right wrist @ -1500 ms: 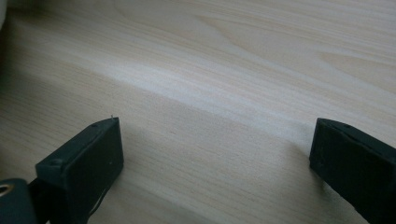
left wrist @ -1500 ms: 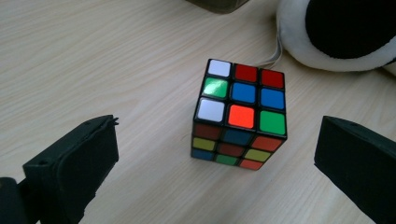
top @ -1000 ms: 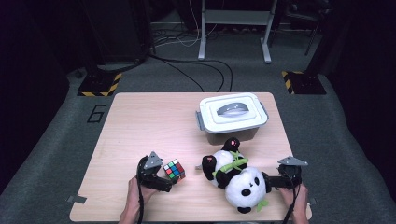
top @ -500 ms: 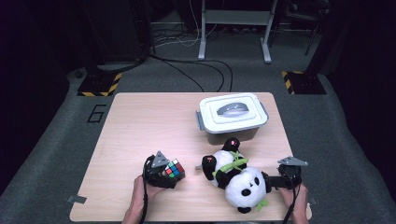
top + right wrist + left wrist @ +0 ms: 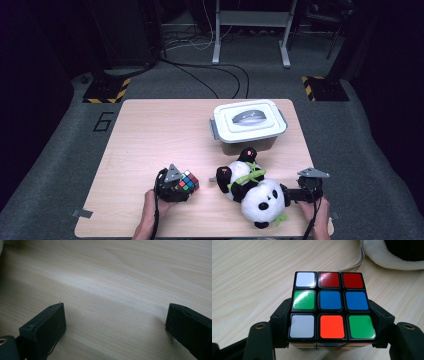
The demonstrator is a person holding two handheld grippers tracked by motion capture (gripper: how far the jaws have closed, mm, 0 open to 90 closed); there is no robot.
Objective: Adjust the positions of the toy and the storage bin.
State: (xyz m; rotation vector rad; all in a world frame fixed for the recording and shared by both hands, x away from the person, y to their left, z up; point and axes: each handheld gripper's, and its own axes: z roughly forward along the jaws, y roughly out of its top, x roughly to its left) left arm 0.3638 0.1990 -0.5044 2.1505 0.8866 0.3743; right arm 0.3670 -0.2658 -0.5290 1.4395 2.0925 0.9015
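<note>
The Rubik's cube (image 5: 330, 308) is sitting flat near the front edge of the wooden table (image 5: 150, 130), squared between the jaws of the left gripper (image 5: 329, 340). These jaws have just been closing and are now pressing its two sides, the hand (image 5: 150, 210) reaching low from the front edge. The right gripper (image 5: 115, 327) is resting beside the plush panda (image 5: 252, 190), its jaws standing wide apart.

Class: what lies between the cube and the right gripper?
The plush panda lies between the cube and the right gripper, as the high view shows.
</note>
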